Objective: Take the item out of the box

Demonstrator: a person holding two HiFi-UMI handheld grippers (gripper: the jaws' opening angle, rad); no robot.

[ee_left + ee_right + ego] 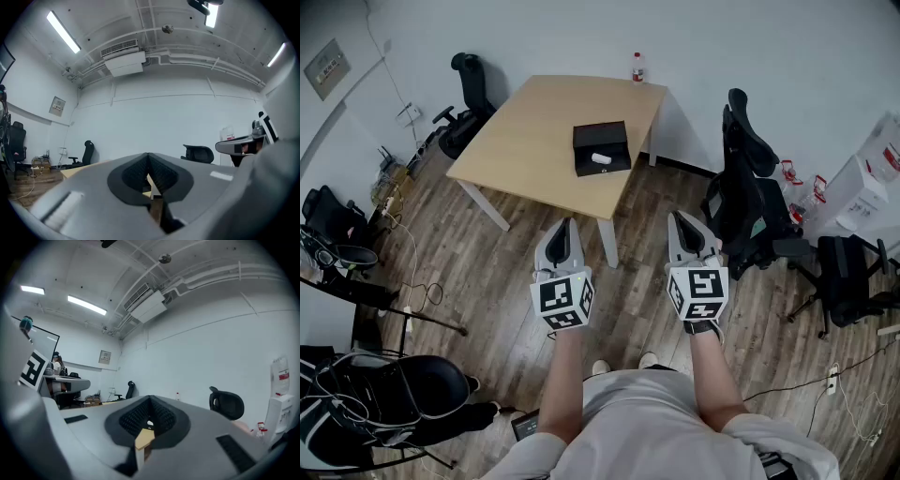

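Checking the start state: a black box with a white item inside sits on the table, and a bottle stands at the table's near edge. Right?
No: the head view shows the bottle at the far edge of the table, by the wall. The black box does hold the white item.

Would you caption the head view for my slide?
Left gripper and right gripper, shut, face a table holding a box with an item.

Open floor (642,211) runs from me to the table (534,141) bearing the box (601,148); a black office chair (748,202) crowds my right.
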